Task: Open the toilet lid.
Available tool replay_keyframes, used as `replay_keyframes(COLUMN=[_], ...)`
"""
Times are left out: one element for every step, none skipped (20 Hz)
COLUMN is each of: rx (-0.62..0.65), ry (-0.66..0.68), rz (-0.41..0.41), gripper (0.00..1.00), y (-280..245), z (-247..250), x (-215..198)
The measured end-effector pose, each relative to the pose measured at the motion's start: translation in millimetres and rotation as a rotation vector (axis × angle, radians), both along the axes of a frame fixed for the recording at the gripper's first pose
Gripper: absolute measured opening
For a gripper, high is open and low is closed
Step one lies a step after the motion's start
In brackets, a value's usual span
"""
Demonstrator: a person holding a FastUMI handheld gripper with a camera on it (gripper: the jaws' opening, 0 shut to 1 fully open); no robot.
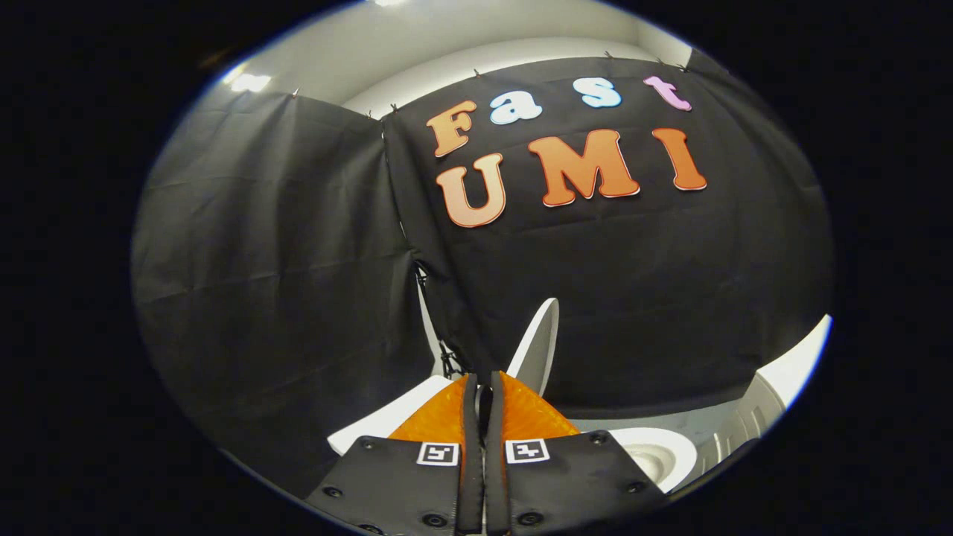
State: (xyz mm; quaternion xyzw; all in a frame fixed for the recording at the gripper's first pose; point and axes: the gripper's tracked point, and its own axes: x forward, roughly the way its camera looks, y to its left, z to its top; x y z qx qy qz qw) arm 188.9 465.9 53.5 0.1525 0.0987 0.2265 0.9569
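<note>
The gripper [482, 387] points forward, its jaws drawn together (nearly touching).

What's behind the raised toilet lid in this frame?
The black cloth wall hangs right behind the upright toilet lid. The shut gripper covers the lid's base, so its hinge can't be seen. The open bowl lies below.

**One camera, riding on the gripper, facing the booth wall**

The single view comes from a fisheye camera on the gripper [482, 383]. It looks forward along the two fingers, which stand closed together low in the view. It faces the black cloth wall [283, 260], from a little above the toilet. The raised toilet lid [537, 346] stands just beyond the fingertips, the toilet bowl [655, 454] beside them, very near.
</note>
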Motion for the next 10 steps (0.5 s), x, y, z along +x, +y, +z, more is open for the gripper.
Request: replay_keyframes(rx=[0.020,0.024,0.016,-0.006,-0.032,-0.054,-0.052,-0.036,-0.006,0.028], ry=[0.012,0.027,0.027,0.011,-0.014,-0.028,-0.033,-0.022,-0.002,0.027], rz=[0.007,0.016,0.020,0.025,0.032,0.038,0.040,0.051,0.061,0.071], gripper=[0.09,0.09,0.09,0.09,0.09,0.09,0.09,0.09,0.09,0.09], y=[5.1,10.7,16.0,25.0,34.2,44.4,53.0,62.8,70.9,78.5], z=[1.5,0.3,1.6,5.5,10.1,12.0,14.5,13.5,12.6,11.7], x=[-0.6,-3.0,-2.8,-1.5,0.4,-1.0,-1.5,-1.5,-1.5,-0.6])
